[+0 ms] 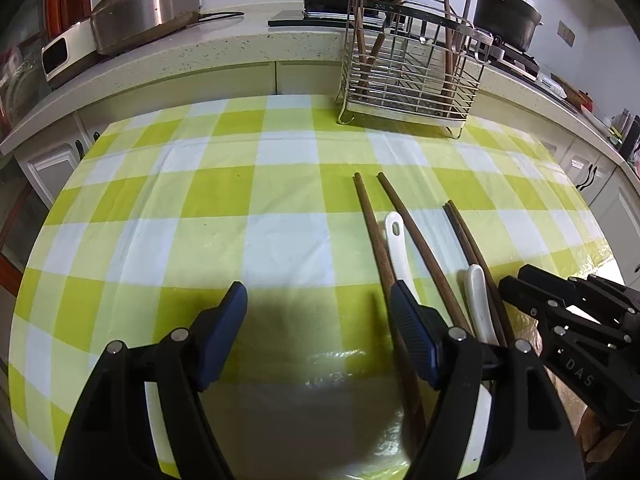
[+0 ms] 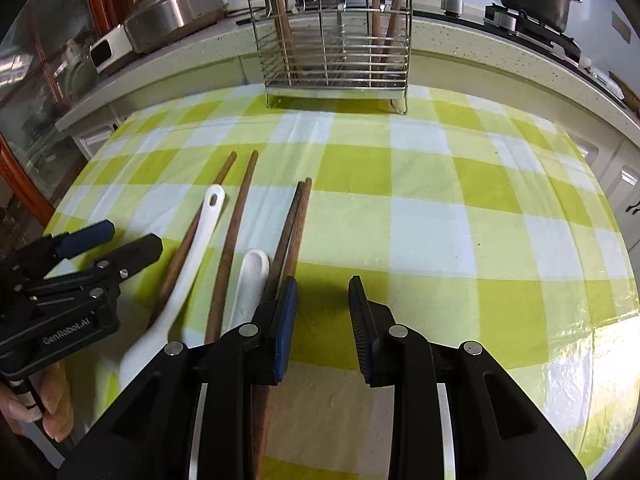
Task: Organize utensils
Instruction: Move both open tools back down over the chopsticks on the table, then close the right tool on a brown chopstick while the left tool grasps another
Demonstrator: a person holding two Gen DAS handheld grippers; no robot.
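From the left wrist view, the left gripper [image 1: 318, 316] hung spread wide and empty above the checked tablecloth [image 1: 280, 240]. The leftmost chopstick [image 1: 372, 228] ran under its right finger, with the long white spoon [image 1: 398, 248] just beyond, then a second chopstick [image 1: 416, 236], the short white spoon [image 1: 478, 300] and a touching chopstick pair [image 1: 468, 240] further right. The wire utensil rack [image 1: 412, 76] stood well ahead and to the right, already holding upright chopsticks. The best plan seemed to be shifting right until one stick lay centred between the fingers, then closing low on it alone.

From the right wrist view, the right gripper [image 2: 322, 320] was also parted and carried nothing; the pair [image 2: 294, 224] lay beside its left finger and the rack [image 2: 332, 40] straight ahead. Working one gripper at a time would likely avoid a clash with the left gripper [image 2: 108, 240] nearby.
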